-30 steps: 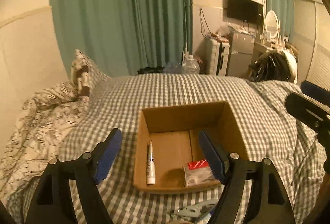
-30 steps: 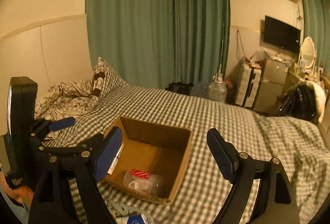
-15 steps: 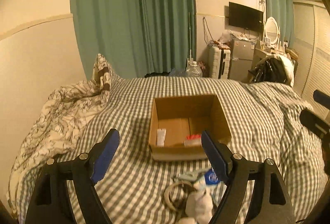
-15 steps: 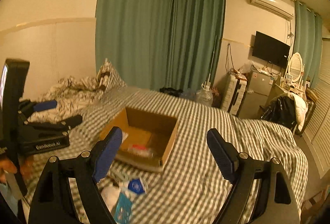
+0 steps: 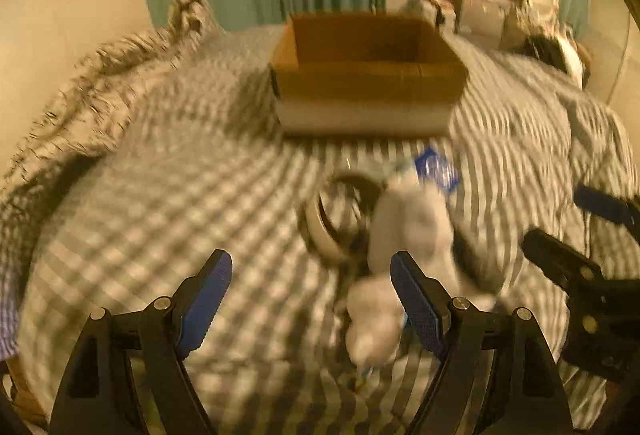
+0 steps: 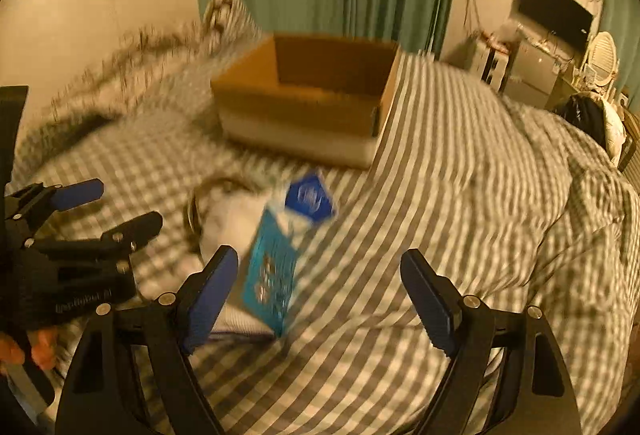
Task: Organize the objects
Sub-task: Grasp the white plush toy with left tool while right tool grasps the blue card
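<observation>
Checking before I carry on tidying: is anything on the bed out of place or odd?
Yes. A loose heap lies on the checked bedcover in front of the cardboard box, not in it: a teal packet, a blue-labelled item, something white and a ring-shaped object. Blur hides finer detail. Both grippers are open and empty.

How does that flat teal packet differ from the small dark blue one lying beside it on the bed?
The teal packet is long and rectangular; the dark blue packet is shorter and squarer. The teal packet lies nearer the camera, the dark blue packet closer to the cardboard box. Both lie loose on the checked bedcover, outside the box; blur hides their print.
</observation>
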Available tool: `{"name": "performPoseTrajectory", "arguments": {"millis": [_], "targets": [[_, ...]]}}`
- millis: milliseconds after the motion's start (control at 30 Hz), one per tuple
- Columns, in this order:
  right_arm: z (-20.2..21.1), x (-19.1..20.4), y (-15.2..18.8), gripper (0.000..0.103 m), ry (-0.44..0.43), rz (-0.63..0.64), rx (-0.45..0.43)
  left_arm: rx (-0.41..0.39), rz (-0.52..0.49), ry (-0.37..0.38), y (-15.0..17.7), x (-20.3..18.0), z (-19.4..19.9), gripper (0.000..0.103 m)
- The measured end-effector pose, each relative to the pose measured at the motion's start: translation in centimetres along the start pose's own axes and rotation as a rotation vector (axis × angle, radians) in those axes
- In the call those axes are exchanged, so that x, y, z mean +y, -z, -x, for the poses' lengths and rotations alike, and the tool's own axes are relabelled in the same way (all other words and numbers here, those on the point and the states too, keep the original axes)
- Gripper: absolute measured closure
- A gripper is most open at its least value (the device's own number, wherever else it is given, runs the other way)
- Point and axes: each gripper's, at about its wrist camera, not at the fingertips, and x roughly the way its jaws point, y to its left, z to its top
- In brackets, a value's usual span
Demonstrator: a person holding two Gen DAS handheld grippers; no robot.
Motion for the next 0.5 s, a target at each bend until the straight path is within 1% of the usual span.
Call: {"name": "performPoseTrajectory", "arguments": {"millis": [33,167,200,267,300,367,400,433,467,500], "targets": [[-0.8,0.3,0.4,0.023,-0.005,0.002,0.02,0.014,-0.016,0.003,0.8,-0.3,-0.6,0.019],[-2.6,0.9,1.3,0.03,-0.017,0.01,0.07,0.071,-0.039,0.03,2.0,-1.5,-2.0,0.019],[-2.9,1.0,1.5,0.032,-0.02,0.014,0.079,0.073,-0.05,0.032,2.4,-1.7,-2.2,0.019],[-3.4,1.3,1.5,0.041,-0.025,0.022,0.092,0.076,-0.084,0.025,2.8,-2.3,-2.4,0.019],[-3.7,1.4,1.5,0.044,-0.024,0.024,0.099,0.079,-0.096,0.023,3.1,-2.4,-2.5,0.019],[-4.5,1.6,1.5,0.061,-0.029,0.032,0.117,0.089,-0.112,0.034,3.3,-2.7,-2.8,0.02],[-4.8,1.6,1.5,0.065,-0.033,0.036,0.127,0.095,-0.123,0.035,3.5,-2.9,-3.0,0.02],[-5.2,1.8,1.6,0.073,-0.035,0.042,0.136,0.096,-0.129,0.039,3.5,-3.0,-3.2,0.023],[-5.4,1.9,1.8,0.08,-0.034,0.047,0.141,0.099,-0.137,0.052,3.6,-3.2,-3.4,0.028],[-5.5,2.0,1.8,0.082,-0.033,0.05,0.143,0.105,-0.141,0.065,3.7,-3.3,-3.5,0.032]]}}
